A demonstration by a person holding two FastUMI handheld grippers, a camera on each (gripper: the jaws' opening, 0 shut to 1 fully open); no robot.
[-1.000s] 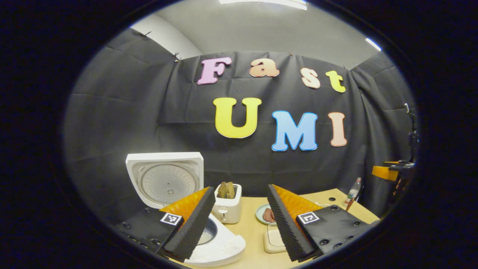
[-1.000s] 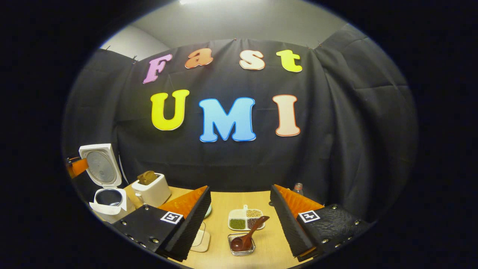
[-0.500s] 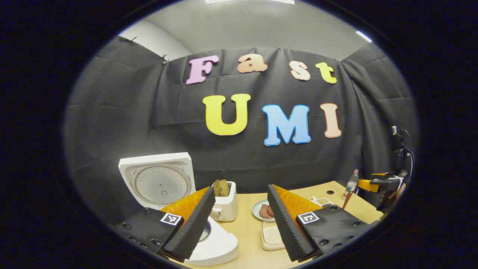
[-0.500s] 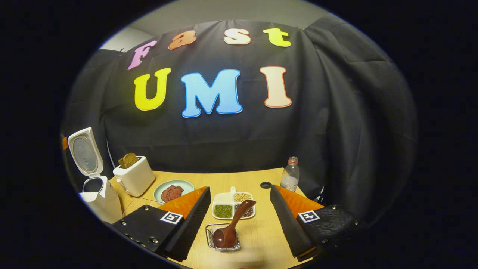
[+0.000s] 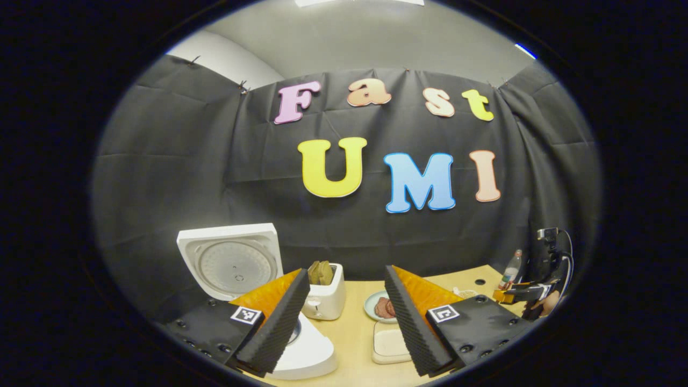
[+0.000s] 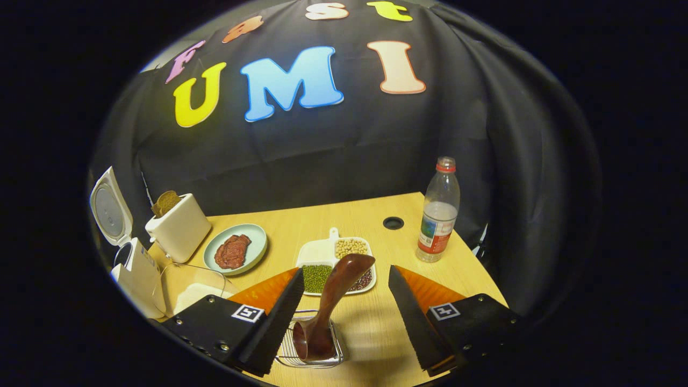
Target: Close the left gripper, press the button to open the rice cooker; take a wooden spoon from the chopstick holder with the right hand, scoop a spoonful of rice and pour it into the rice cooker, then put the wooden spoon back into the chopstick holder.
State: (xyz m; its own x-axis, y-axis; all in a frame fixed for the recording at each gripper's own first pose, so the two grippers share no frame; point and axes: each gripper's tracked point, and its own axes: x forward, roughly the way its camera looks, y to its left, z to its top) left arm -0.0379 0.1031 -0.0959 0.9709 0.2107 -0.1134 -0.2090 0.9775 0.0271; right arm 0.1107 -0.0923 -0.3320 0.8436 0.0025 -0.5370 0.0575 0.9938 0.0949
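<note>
The white rice cooker [image 5: 309, 352] stands open, lid [image 5: 231, 263] upright, just beyond my left gripper [image 5: 345, 271], which is open and holds nothing. In the right gripper view the cooker [image 6: 131, 271] sits at the far left. A dark wooden spoon [image 6: 336, 293] leans bowl-down in a wire chopstick holder [image 6: 314, 352]. My right gripper [image 6: 345, 271] is open, one finger on each side of the spoon's handle and apart from it. A clear container of white rice [image 6: 188, 285] lies beside the cooker. The right gripper [image 5: 529, 293] is also at the far right of the left gripper view.
On the wooden table [image 6: 344, 215] stand a white toaster with bread [image 6: 177, 231], a plate of meat [image 6: 236, 250], a divided dish of beans [image 6: 328, 252] behind the spoon, and a plastic bottle [image 6: 438, 215] at the right. A cable hole [image 6: 393, 222] lies near the bottle.
My right gripper has dropped and tilted down toward the spoon, so the handle now rises between its open fingers. The left gripper has barely shifted.
</note>
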